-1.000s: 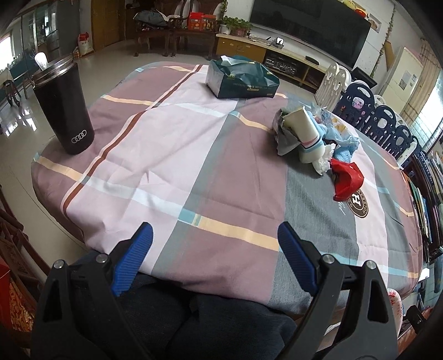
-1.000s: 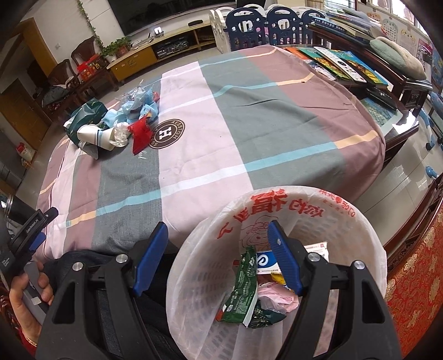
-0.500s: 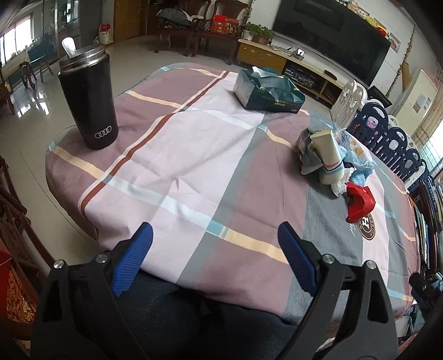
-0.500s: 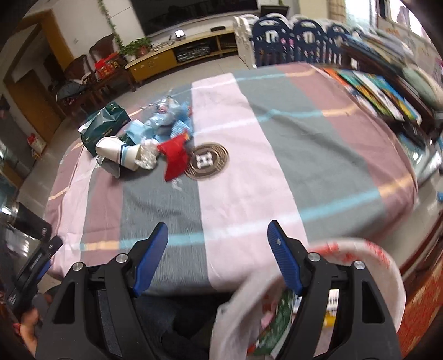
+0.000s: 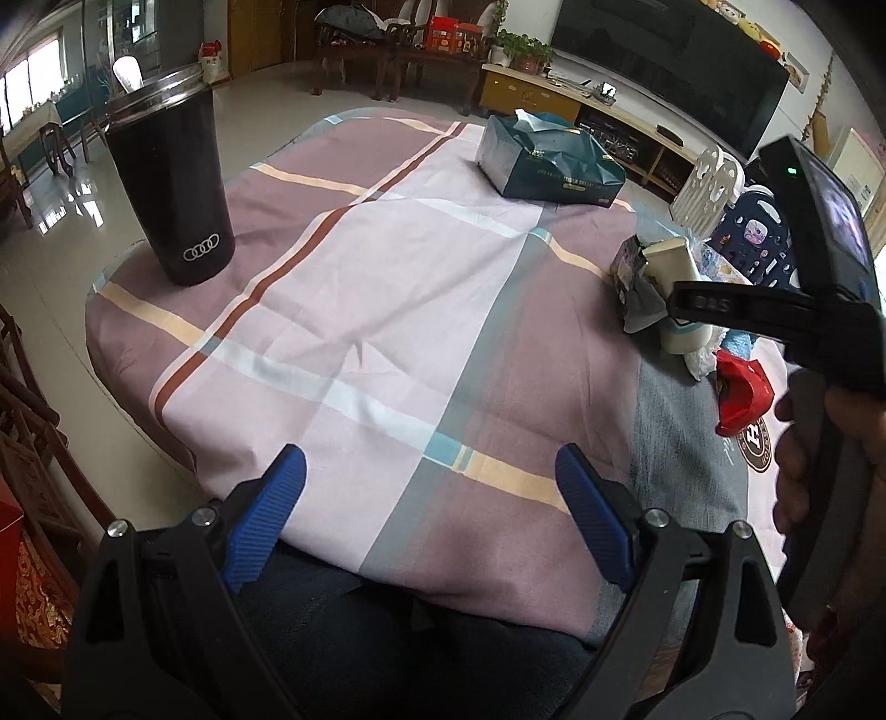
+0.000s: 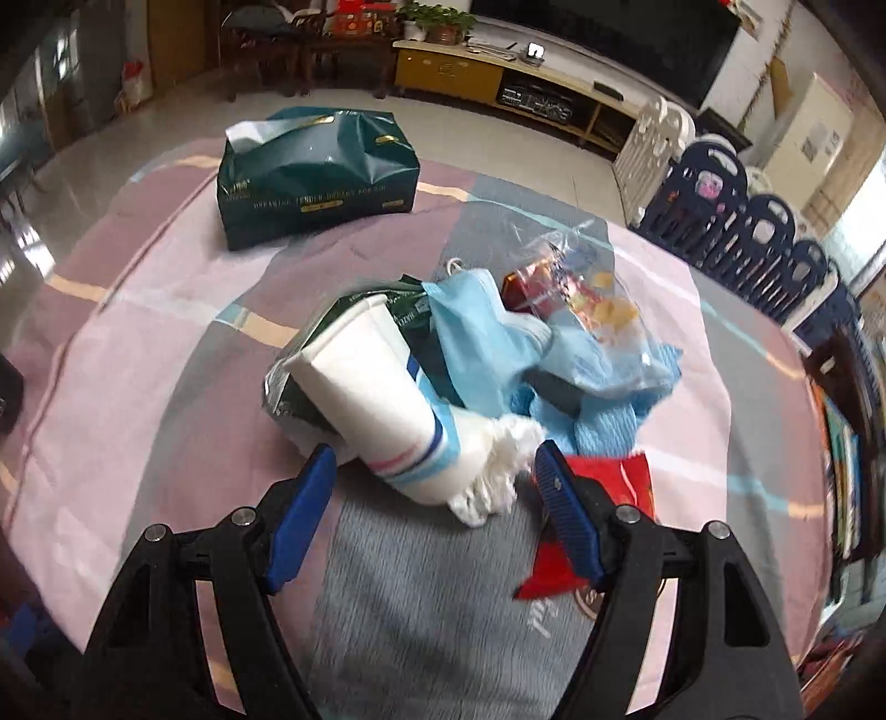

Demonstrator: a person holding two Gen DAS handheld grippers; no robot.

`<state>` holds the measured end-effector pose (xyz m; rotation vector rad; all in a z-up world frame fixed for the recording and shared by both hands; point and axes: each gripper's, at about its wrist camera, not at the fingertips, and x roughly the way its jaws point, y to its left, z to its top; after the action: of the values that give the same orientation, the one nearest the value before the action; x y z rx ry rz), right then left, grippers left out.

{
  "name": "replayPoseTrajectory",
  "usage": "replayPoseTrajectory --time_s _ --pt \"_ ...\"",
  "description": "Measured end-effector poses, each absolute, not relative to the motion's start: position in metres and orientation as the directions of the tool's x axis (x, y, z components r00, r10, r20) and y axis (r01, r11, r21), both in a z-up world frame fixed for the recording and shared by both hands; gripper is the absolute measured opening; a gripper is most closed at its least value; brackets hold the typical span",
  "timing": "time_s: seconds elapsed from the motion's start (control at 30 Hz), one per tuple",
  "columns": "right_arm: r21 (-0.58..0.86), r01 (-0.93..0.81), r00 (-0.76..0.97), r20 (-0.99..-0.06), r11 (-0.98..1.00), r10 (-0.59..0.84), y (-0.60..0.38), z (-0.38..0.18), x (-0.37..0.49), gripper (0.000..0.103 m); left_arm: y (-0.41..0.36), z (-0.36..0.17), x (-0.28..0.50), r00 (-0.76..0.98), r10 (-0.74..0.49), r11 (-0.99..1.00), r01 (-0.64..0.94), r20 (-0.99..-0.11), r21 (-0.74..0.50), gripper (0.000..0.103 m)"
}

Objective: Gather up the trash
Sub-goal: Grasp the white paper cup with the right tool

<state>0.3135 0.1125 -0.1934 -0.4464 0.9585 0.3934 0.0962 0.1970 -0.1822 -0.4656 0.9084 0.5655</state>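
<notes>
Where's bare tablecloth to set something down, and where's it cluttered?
Free: the wide stretch between the black tumbler, the green tissue pack and the left gripper. Crowded: the trash pile around the paper cup, with the red wrapper beside the right gripper.

A glossy pale tiled floor is seen, with daylight reflected on it from a window at the left. A long yellow TV cabinet is set against the white far wall, with a dark screen above it and potted plants at its end. Dark wooden chairs are grouped beyond. A blue and white playpen fence is placed at the right.
</notes>
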Motion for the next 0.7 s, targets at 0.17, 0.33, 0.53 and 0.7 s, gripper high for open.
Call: replayPoseTrajectory --time_s 0.17,0.33,0.53,0.7 --pt "-0.156 -0.556 0.485 -0.859 0.816 0.167 0.122 -0.204 0.319 0.035 0.203 -0.187 0.097 0.483 0.239 0.748 -0.645 -0.842 -0.157 0.091" --pt "0.024 -0.622 0.364 -0.876 0.782 0.316 0.100 -0.190 0.284 0.032 0.205 -0.190 0.096 0.478 0.237 0.737 -0.656 -0.846 -0.164 0.091" --pt "0.484 -0.550 0.054 -0.793 0.681 0.607 0.043 -0.194 0.255 0.033 0.204 -0.190 0.094 0.479 0.258 0.728 -0.667 -0.839 -0.157 0.091" --pt "0.411 -0.470 0.123 -0.846 0.782 0.518 0.008 -0.206 0.261 0.053 0.203 -0.190 0.094 0.480 0.265 0.729 -0.667 -0.836 -0.151 0.091"
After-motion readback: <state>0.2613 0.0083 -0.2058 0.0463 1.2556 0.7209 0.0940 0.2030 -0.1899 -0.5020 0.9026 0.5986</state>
